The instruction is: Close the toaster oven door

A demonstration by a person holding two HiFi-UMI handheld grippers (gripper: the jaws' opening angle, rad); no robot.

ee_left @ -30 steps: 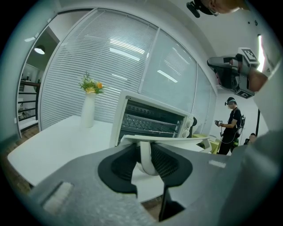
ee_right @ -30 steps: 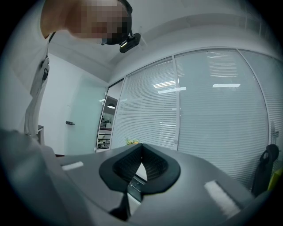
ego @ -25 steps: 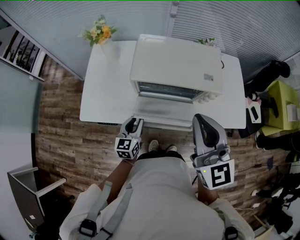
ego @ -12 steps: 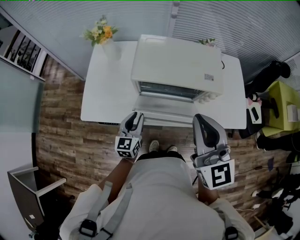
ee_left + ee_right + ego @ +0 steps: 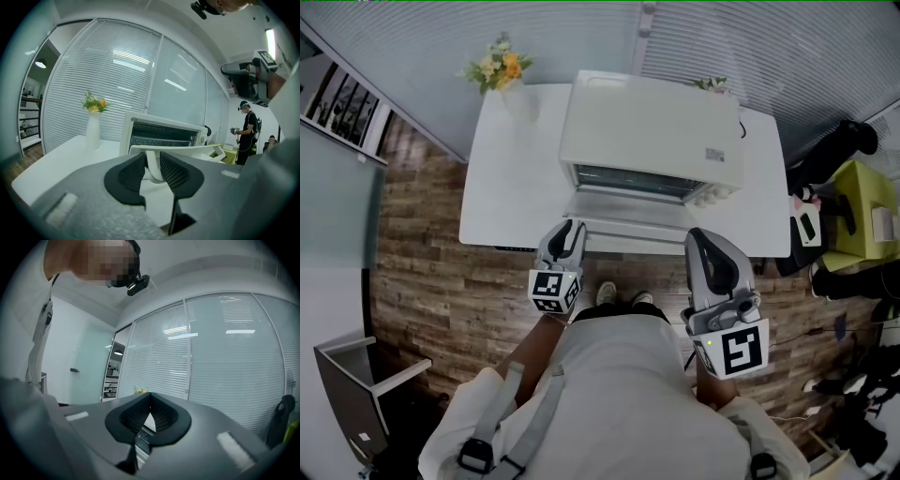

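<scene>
Hinges should carry most of the weight, so I expect the toaster oven door (image 5: 630,223) to feel light and stiff as it swings up, with perhaps a spring or catch near the end. The glass panel makes me wary of slamming it. The toaster oven (image 5: 652,127) sits on the white worktop (image 5: 502,187), its door dropped flat toward me over the front edge.

The best hold is the white door handle (image 5: 153,169), and the left tongs (image 5: 569,232) are closed around it near its left end, with the ribbed pads on either side of the bar. Smooth plastic could slip if I pull at an angle.

The right tongs (image 5: 710,255) hang apart from the oven, off the worktop's front edge. Their jaws are pressed together on nothing.

I can't see the hinges or any latch. The oven's inside is dark past its rack, and the gripper body hides the nearer part of the handle.
</scene>
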